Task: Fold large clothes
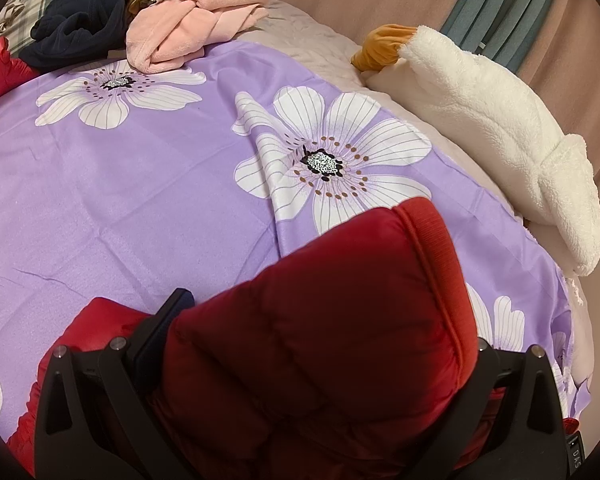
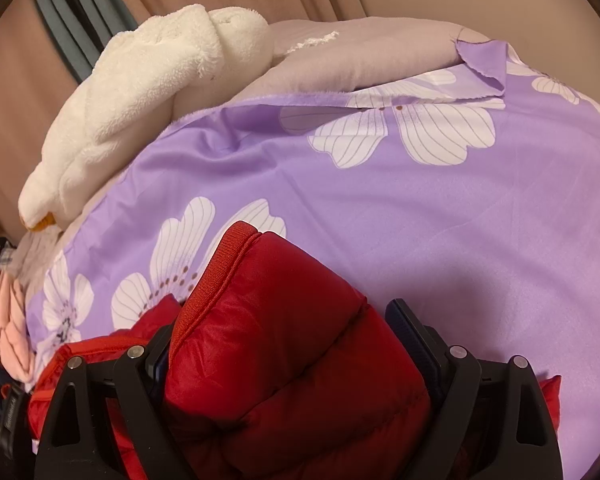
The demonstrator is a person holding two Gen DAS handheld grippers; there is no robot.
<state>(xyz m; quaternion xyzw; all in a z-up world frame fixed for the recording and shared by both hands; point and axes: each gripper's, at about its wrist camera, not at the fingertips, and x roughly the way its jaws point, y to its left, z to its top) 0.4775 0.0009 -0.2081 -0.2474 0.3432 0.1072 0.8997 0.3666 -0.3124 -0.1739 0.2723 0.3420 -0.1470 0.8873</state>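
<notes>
Evenly matched, the left gripper and the right gripper are each holding a padded, rib-trimmed edge of a red puffer jacket above a bed covered by a purple flowered sheet. Both pairs of jaws are standing wide yet pinching the thick quilted fabric that fills the gap between them, and the rest of the jacket is trailing on the sheet below. Beside the sheet a white plush goose is lying along the bed's edge, and a pile of pink clothes and a dark navy garment is sitting at the far corner. Folding well from here likely means keeping both edges level and taut, carrying them across together, and laying them down on open sheet, clear of the goose, before letting go, so the slippery shell is not bunching.
</notes>
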